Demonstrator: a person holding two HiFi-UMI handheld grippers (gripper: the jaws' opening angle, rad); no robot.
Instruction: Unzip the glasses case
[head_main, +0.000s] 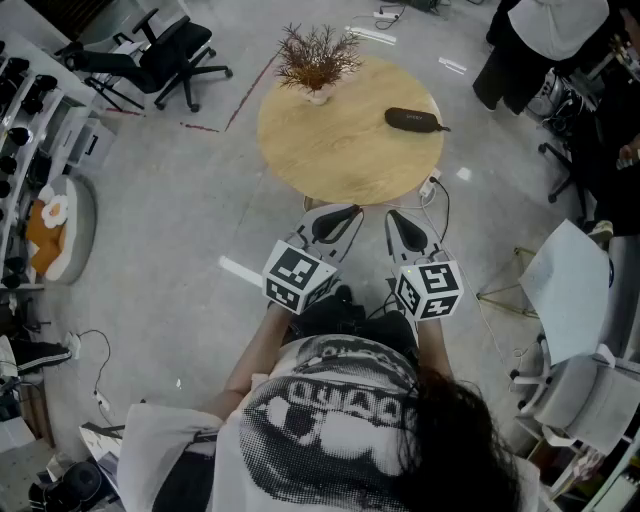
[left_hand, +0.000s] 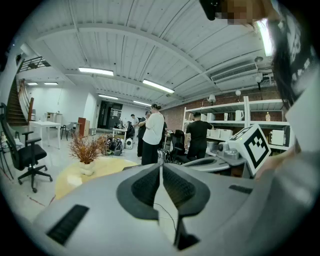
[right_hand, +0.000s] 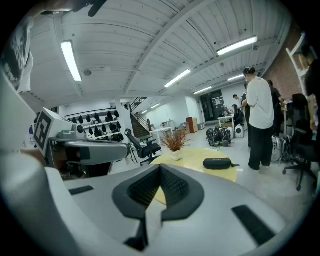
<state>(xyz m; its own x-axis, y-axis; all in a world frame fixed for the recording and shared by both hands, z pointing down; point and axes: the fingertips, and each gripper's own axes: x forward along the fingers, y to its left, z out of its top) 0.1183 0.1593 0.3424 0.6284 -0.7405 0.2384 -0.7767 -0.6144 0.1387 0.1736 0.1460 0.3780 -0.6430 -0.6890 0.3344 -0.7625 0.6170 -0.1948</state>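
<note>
Holding both claws short of the round pale-wood worktop, the person has nothing gripped. The left claw has its jaws pressed together on nothing, and the right claw is likewise closed and empty. The black oblong soft-sided glasses case lies well ahead of the right claw, apart from both claws and close to the worktop's edge on that side. A thin tab juts from the case's end farthest from the left claw. It is probably the zip pull, though it is too small to be sure.

The main risk is arriving with the jaws together: closed tips would shove the light case rather than take it, and it could slide off that nearby edge. Pulling the zip with one claw alone would likely drag the whole case along, so the other claw needs to pin the body first. A shallow pinch on so small a pull could also slip. The dried reddish-brown plant in its small white pot stands well ahead of the left claw, and a wide reach across could tip it.
</note>
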